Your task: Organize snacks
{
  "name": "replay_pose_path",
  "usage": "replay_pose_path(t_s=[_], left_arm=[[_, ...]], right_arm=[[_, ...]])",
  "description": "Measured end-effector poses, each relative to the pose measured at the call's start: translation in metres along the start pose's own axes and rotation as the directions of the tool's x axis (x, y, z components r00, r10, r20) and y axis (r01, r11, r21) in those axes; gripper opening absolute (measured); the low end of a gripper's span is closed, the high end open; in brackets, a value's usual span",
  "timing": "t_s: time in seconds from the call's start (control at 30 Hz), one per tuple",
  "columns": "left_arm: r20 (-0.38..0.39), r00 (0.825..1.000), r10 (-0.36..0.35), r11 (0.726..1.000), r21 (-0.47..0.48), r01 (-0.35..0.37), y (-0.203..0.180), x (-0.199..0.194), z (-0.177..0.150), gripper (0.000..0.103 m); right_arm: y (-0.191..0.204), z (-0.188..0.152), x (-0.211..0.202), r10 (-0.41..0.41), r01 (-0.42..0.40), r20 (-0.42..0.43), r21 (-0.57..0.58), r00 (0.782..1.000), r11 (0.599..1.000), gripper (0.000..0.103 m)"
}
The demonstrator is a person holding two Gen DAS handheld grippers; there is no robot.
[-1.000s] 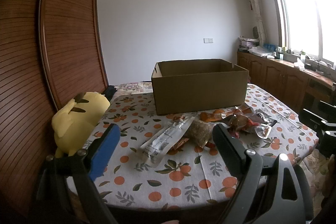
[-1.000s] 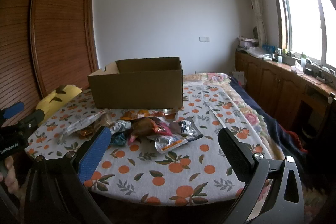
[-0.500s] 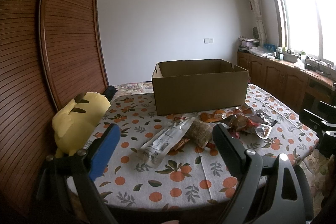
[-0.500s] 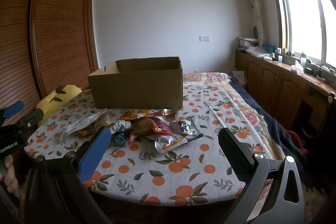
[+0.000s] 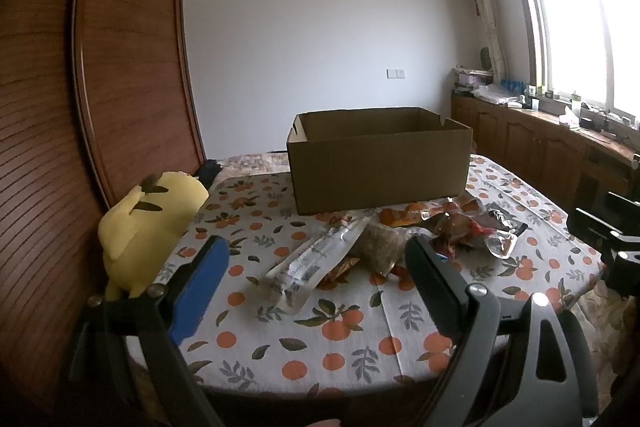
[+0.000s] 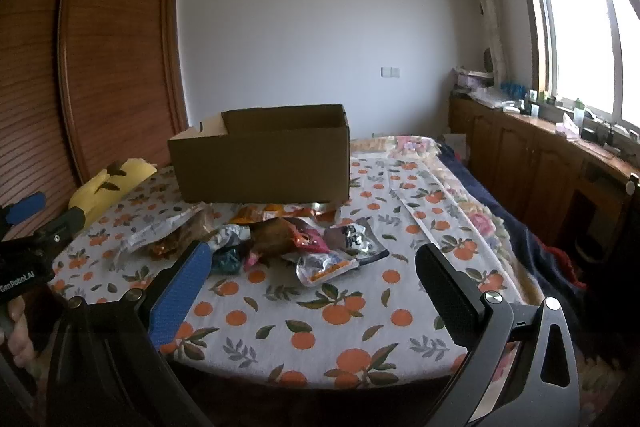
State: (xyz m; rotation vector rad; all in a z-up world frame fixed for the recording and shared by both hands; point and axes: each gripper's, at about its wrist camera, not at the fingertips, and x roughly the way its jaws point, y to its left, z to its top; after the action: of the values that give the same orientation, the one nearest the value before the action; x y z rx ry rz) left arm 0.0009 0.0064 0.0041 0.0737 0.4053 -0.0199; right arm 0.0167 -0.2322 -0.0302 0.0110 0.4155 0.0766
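An open brown cardboard box [image 5: 378, 161] [image 6: 260, 163] stands on a bed with an orange-print sheet [image 5: 340, 331] [image 6: 320, 311]. Several snack packets lie in a pile in front of it: a long clear packet [image 5: 316, 259] [image 6: 156, 227], a brown-red bag [image 6: 280, 233], a grey pouch [image 6: 354, 237], a silver-orange pouch [image 6: 324, 267]. My left gripper [image 5: 316, 259] is open and empty, held above the sheet near the clear packet. My right gripper [image 6: 314, 269] is open and empty, held short of the pile.
A yellow plush toy [image 5: 148, 223] [image 6: 110, 187] lies at the bed's left edge by a wooden wardrobe [image 5: 120, 75]. Wooden cabinets [image 6: 540, 163] run under the window at right. A dark blanket [image 6: 532, 251] lies on the bed's right side.
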Motion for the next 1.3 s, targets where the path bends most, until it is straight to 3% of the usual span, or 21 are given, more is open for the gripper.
replay_pose_path(t_s=[0.4,0.63,0.87,1.1,1.3], left_arm=[[-0.058,0.998,-0.030,0.999,0.011,0.031,-0.003,0.015,-0.007,0.090],[-0.130,0.987,-0.098,0.995,0.003,0.099,0.007,0.044,-0.007,0.090],[-0.109,0.992,-0.062,0.997,0.045,0.067,0.028,0.067,0.004,0.098],[-0.185,0.978,-0.100,0.986,0.110,0.122,0.044,0.097,0.018,0.100],[-0.213,0.966,-0.146,0.980,0.099,0.170,0.053,0.118,0.023,0.102]], right_arm=[[0.000,-0.006,0.010,0.016,-0.016,-0.037,-0.004,0.999,1.000,0.103],[-0.003,-0.015,0.022,0.024,-0.024,-0.072,-0.002,0.997,1.000,0.103],[-0.006,-0.023,0.036,0.022,-0.022,-0.109,-0.006,0.994,1.000,0.103],[-0.007,-0.030,0.050,0.018,-0.021,-0.138,-0.015,0.990,1.000,0.103],[-0.006,-0.030,0.062,0.015,-0.021,-0.155,-0.038,0.988,0.999,0.103]])
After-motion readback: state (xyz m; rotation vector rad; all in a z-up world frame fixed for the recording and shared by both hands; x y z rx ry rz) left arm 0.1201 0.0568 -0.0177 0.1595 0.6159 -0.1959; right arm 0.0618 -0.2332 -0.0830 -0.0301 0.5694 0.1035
